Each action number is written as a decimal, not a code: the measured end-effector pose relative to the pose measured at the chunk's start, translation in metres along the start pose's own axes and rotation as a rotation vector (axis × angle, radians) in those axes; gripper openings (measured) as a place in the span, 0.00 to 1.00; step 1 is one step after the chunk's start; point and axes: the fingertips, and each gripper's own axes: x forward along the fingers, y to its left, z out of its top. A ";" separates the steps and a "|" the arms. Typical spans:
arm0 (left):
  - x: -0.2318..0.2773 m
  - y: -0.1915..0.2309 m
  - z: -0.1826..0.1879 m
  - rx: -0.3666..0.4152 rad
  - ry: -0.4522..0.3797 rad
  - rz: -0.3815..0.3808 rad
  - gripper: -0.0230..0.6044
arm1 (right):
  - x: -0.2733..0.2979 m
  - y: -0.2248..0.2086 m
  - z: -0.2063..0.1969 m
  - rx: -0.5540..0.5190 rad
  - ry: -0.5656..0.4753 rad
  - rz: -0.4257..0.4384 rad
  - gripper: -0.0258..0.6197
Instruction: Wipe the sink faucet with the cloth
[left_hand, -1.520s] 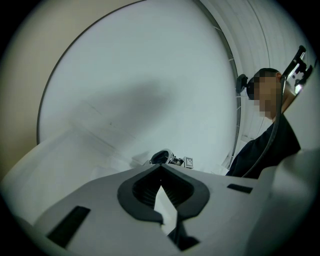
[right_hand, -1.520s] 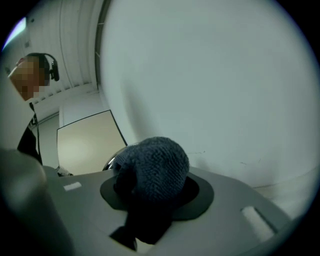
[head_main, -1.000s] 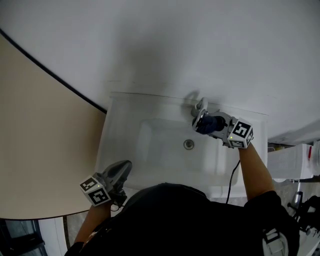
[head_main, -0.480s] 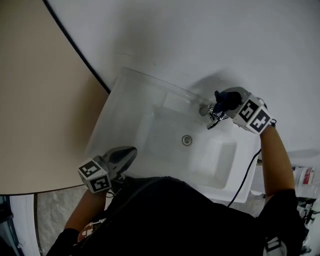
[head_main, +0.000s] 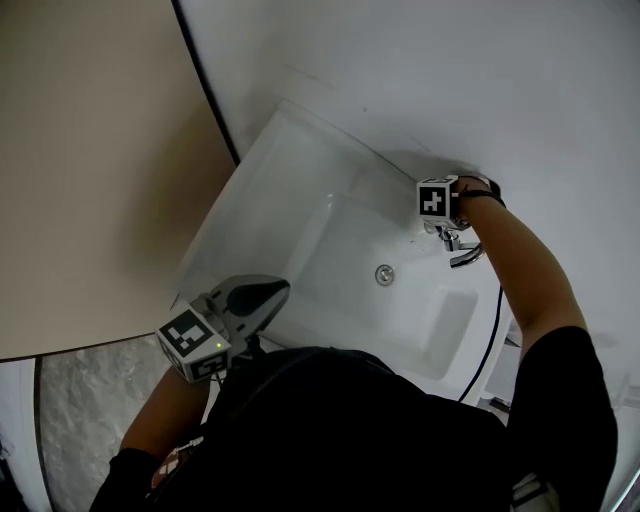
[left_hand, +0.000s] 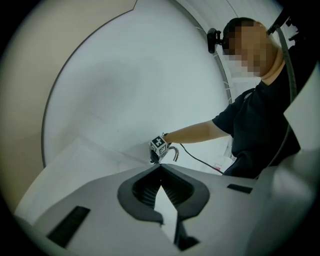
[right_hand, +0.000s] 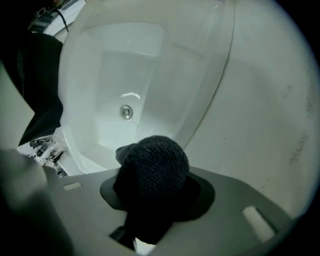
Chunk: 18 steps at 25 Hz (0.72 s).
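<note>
Faucet (head_main: 461, 249): chrome, on the back ledge of the white sink (head_main: 300, 135) by the white wall, curved spout arching away from the wall over the basin; exact heading too small to read. Beige panel (head_main: 90, 170) with a dark edge left of the sink, grey marbled floor (head_main: 90, 400) below it, drain (head_main: 384, 273) mid-basin. Right gripper (right_hand: 156, 192) sits just wall-side of the faucet, jaws clamped on a dark knitted cloth (right_hand: 156, 167) bulging out ahead of them; left gripper (head_main: 268, 293) hangs well apart at the sink's near edge, jaws together, empty
</note>
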 end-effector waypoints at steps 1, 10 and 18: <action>-0.004 0.003 0.001 -0.008 -0.005 -0.004 0.04 | 0.003 -0.001 -0.001 0.005 0.034 0.024 0.27; -0.010 0.000 0.007 -0.041 -0.062 -0.025 0.04 | 0.015 0.029 0.028 -0.057 0.090 0.063 0.27; -0.009 0.003 0.002 -0.070 -0.037 -0.063 0.04 | 0.069 0.027 0.044 -0.139 0.274 -0.033 0.27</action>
